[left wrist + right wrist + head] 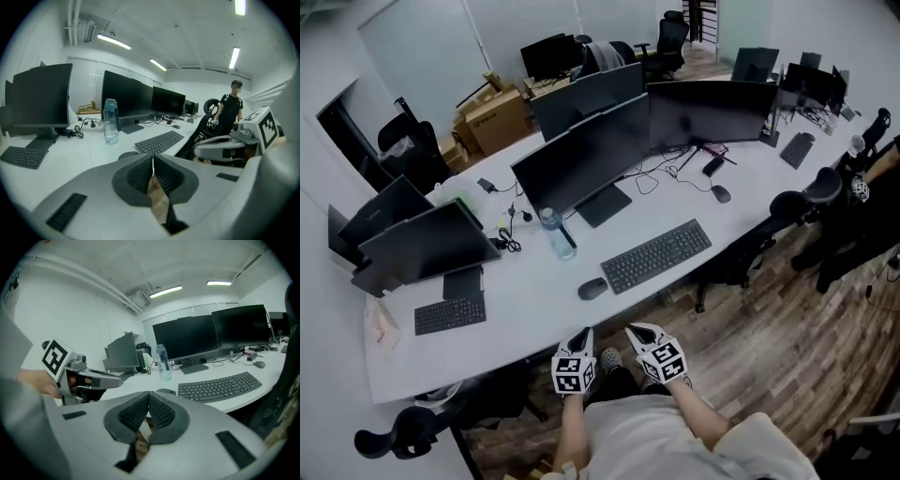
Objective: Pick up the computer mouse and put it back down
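The dark grey computer mouse (pixel 592 289) lies on the white desk (pixel 534 309), just left of the black keyboard (pixel 656 255) and near the front edge. Both grippers hover off the desk's front edge, over the floor, short of the mouse. My left gripper (pixel 584 334) is shut with nothing between its pads. My right gripper (pixel 635 330) is beside it, also shut and empty. In the left gripper view the mouse (pixel 126 155) peeks out just behind the shut jaws, left of the gripper (pixel 153 155). In the right gripper view the mouse (pixel 166 392) sits right behind that gripper (pixel 149 393).
A clear water bottle (pixel 555 232) stands behind the mouse, in front of several dark monitors (pixel 581 155). A second keyboard (pixel 450 314) lies at the left and another mouse (pixel 721 193) farther right. Office chairs (pixel 802 202) crowd the desk's edge. A person (pixel 232 110) stands at the far right.
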Available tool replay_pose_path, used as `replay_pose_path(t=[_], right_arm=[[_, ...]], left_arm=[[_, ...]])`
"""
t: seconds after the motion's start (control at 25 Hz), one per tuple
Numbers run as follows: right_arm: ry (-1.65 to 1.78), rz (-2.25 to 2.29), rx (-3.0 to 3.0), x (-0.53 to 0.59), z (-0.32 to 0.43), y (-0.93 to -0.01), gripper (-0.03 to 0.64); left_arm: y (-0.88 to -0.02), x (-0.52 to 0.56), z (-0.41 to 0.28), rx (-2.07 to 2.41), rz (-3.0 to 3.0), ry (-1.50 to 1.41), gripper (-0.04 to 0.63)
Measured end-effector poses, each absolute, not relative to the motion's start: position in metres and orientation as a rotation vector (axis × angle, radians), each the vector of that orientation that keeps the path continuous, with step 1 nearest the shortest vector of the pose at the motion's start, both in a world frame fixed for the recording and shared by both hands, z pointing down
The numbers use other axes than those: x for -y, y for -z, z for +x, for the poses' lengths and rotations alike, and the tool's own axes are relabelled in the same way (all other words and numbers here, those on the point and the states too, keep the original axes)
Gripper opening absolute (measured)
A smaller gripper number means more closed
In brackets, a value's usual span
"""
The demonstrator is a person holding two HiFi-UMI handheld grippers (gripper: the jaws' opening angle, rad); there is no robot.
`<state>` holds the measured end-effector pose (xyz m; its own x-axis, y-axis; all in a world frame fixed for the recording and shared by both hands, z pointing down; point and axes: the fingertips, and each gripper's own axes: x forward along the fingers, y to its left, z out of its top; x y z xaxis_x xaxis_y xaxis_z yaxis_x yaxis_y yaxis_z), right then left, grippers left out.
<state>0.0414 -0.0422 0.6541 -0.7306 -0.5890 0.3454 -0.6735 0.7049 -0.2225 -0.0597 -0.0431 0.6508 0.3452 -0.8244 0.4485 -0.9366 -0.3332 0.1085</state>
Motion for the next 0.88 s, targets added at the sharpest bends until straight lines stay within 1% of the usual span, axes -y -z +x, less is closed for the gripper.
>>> replay_pose_path(t=[0.32,0.52,0.88], right_arm=[[-0.501,1.016,2.654,0.027,0.061,-0.659,0.006],[-0.528,0.983,2.691,0.023,0.055,-0.662,0.006],[-0.511,0.912,2.684,0.012,0.055,-0.669,0.006]], left_arm=[[-0.634,0.044,-0.038,1.504,2.370,-0.369,0.025],[-0.624,0.038,-0.045,1.523,2.408,-0.373,0.025],[-0.642,0.038,-0.056,1.534,2.343,-0.398,0.025]])
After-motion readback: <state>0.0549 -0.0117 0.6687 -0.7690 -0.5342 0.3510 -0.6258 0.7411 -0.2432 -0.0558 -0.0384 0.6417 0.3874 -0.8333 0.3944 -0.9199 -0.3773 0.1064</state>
